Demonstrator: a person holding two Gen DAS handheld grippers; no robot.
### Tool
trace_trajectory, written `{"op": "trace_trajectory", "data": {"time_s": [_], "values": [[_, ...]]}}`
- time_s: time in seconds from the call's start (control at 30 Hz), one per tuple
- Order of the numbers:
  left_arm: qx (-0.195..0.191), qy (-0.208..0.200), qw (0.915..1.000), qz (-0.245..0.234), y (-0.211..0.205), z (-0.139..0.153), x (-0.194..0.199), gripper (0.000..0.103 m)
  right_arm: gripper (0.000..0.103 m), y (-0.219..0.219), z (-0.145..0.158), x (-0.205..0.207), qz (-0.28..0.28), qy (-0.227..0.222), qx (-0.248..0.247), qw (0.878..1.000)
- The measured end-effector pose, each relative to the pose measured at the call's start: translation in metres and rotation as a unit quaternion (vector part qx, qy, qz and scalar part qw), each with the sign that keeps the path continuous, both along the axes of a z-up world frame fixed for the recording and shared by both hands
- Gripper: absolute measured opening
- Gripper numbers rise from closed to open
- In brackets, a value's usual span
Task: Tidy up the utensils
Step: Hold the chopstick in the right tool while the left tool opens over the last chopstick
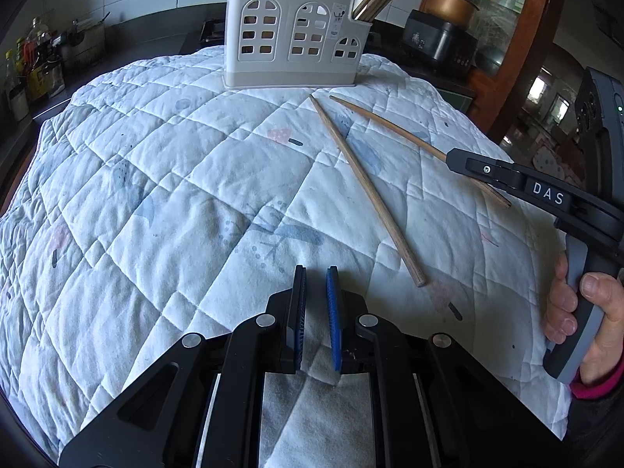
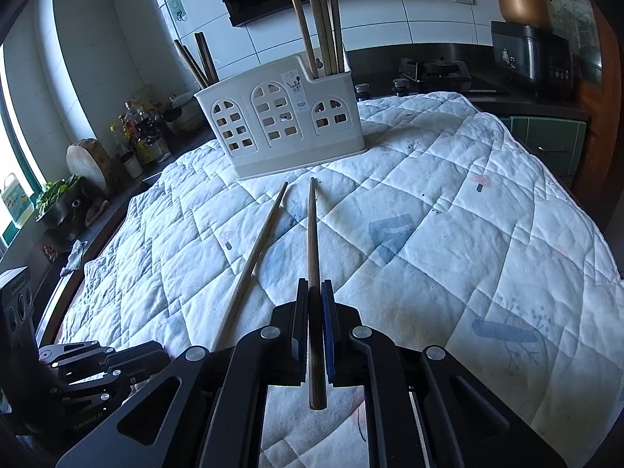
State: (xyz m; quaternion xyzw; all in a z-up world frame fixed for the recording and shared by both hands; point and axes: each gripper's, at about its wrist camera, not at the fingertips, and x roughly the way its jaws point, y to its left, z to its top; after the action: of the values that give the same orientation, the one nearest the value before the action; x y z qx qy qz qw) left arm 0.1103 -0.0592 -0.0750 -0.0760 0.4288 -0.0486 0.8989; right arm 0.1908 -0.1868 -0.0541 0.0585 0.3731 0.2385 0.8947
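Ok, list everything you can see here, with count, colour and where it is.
White plastic utensil caddy: one, far end of quilt.
Upright wooden chopsticks: six showing, brown, in caddy's two end compartments.
Loose wooden chopstick: one, brown, lying on quilt.
Gripped wooden chopstick: one, brown, between right gripper's pads.
White patterned quilt: one, covering the surface.
Left gripper: black, nearly closed, empty.
Right gripper: black, clamping chopstick.
Hand: holding right gripper's handle.

Home kitchen — tiled wall (image 2: 351, 19), gas stove (image 2: 433, 68), sauce bottles (image 2: 136, 132) on dark counter (image 2: 526, 97), rice cooker (image 2: 532, 56).
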Motion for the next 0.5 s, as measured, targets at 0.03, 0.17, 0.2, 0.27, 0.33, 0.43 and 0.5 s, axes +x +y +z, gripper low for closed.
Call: {"op": "trace_trajectory", "data": {"time_s": [0.03,0.17,0.2,0.27,0.33,0.43,0.5], "values": [[-0.001,-0.001,1.0,0.0,0.0,-0.0001,-0.0006,0.012,0.007,-0.0001,0.0006,-0.001,0.001,-0.001,0.0,1.0],[-0.02,-0.002,0.9998,0.001,0.0053,-0.0012,-0.001,0.012,0.007,0.0001,0.0018,-0.0022,0.003,-0.004,0.001,1.0],[-0.026,-0.002,0.9997,0.002,0.0068,-0.0016,-0.001,0.012,0.007,0.0,0.0021,-0.0025,0.003,-0.004,0.002,1.0],[-0.037,-0.002,0.9993,0.004,0.0092,-0.0022,-0.0012,0.012,0.007,-0.0008,0.0025,-0.0025,0.003,-0.005,0.004,1.0],[-0.038,-0.002,0.9993,0.004,0.0088,-0.0025,-0.0012,0.012,0.007,-0.0009,0.0026,-0.0024,0.003,-0.005,0.004,1.0],[-0.023,-0.002,0.9997,0.004,0.0057,-0.0023,-0.0008,0.013,0.007,-0.0009,0.0023,-0.0021,0.004,-0.004,0.003,1.0],[-0.004,-0.002,1.0,0.004,0.0004,-0.0012,-0.0009,0.013,0.007,-0.0006,0.0026,-0.0027,0.004,-0.004,0.002,1.0]]}}
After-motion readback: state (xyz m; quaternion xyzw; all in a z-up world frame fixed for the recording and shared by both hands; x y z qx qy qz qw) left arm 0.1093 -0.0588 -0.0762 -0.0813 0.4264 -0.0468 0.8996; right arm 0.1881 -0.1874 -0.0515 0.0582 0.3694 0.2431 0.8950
